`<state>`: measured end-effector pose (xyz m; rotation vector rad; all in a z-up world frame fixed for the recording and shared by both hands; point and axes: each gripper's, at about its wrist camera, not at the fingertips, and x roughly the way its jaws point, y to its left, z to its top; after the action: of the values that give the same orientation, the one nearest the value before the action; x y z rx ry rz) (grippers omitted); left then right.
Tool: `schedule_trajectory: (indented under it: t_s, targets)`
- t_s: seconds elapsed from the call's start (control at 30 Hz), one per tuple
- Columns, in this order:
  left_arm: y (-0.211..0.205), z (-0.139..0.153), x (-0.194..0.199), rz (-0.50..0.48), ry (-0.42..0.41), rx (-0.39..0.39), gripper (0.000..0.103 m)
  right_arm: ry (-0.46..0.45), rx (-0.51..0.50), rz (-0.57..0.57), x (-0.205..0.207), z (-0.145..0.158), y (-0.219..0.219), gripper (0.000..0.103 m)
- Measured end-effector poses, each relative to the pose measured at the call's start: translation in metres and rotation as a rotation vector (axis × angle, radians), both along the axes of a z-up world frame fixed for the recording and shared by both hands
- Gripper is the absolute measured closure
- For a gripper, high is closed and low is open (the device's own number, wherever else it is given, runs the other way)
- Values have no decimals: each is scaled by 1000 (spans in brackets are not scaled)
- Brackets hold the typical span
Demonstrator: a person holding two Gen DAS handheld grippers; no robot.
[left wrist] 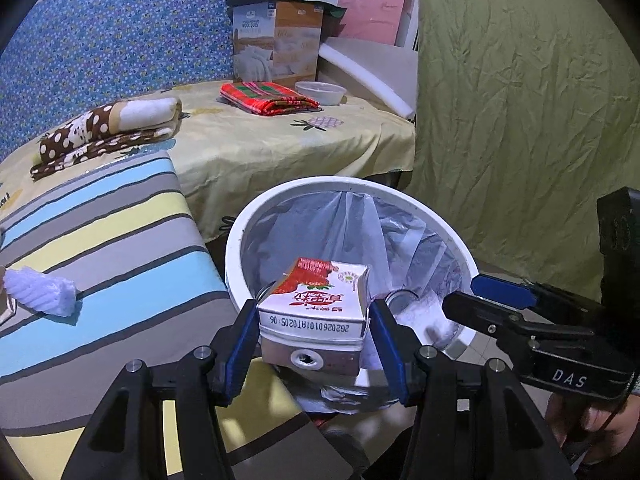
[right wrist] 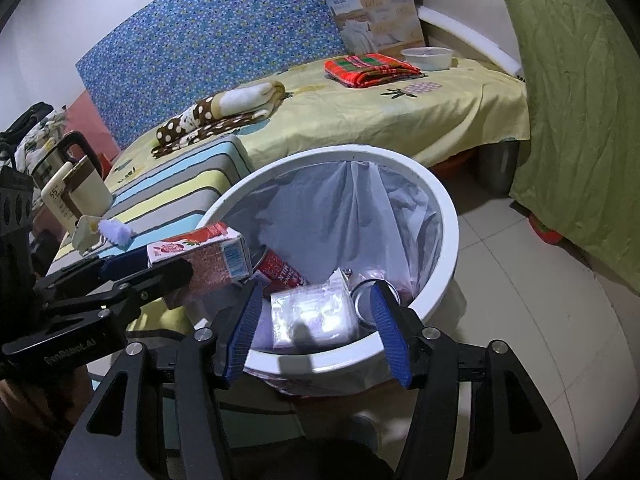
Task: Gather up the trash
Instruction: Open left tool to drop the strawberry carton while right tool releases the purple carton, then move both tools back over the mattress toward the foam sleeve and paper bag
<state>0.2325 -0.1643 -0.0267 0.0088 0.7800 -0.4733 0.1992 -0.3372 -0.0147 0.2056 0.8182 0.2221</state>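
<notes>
My left gripper (left wrist: pixel 313 320) is shut on a red-and-white drink carton (left wrist: pixel 316 308) and holds it over the near rim of a white trash bin (left wrist: pixel 424 208) lined with a clear bag. In the right wrist view the carton (right wrist: pixel 208 256) and the left gripper (right wrist: pixel 132 268) hang over the bin's left rim (right wrist: pixel 440 200). My right gripper (right wrist: pixel 316 312) is open and empty above the bin's near edge; it also shows in the left wrist view (left wrist: pixel 480 300). Inside the bin lie a red can (right wrist: pixel 282 270), a plastic packet (right wrist: pixel 316 314) and other trash. A crumpled white tissue (left wrist: pixel 40 292) lies on the striped cushion.
A striped cushion (left wrist: pixel 104 240) sits left of the bin. Behind is a bed with a yellow sheet (left wrist: pixel 280 140), folded blankets (left wrist: pixel 108 128), a red cloth (left wrist: pixel 268 98), a plastic bowl (left wrist: pixel 320 92) and a box (left wrist: pixel 276 40). A green cloth (left wrist: pixel 520 120) hangs right. Cups (right wrist: pixel 76 188) stand far left.
</notes>
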Motion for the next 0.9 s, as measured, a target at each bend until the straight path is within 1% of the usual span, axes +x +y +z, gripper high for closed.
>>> schedule_trajectory:
  t_s: [0.13,0.2,0.27,0.53,0.67,0.9]
  targets:
    - [3,4,-2,5,-12,-13,47,-17,0,-8,-2,4,-3,42]
    - [7,7,-3,13,-28,-25,41,-27,-3,-12,-4,7,-4,42]
    - [11,10,-5,18,-39,-39,39,-35,-5,-14,-5,10,-4,42]
    - [30,20,-19,62,-36,-69,39,-63,-6,-1,-12,20,0,42]
    - [41,22,-29,81,-30,-83,39,-85,2,23,-16,27,8,42]
    - [62,30,-49,125,-41,-100,39,-134,2,71,-28,37,24,42]
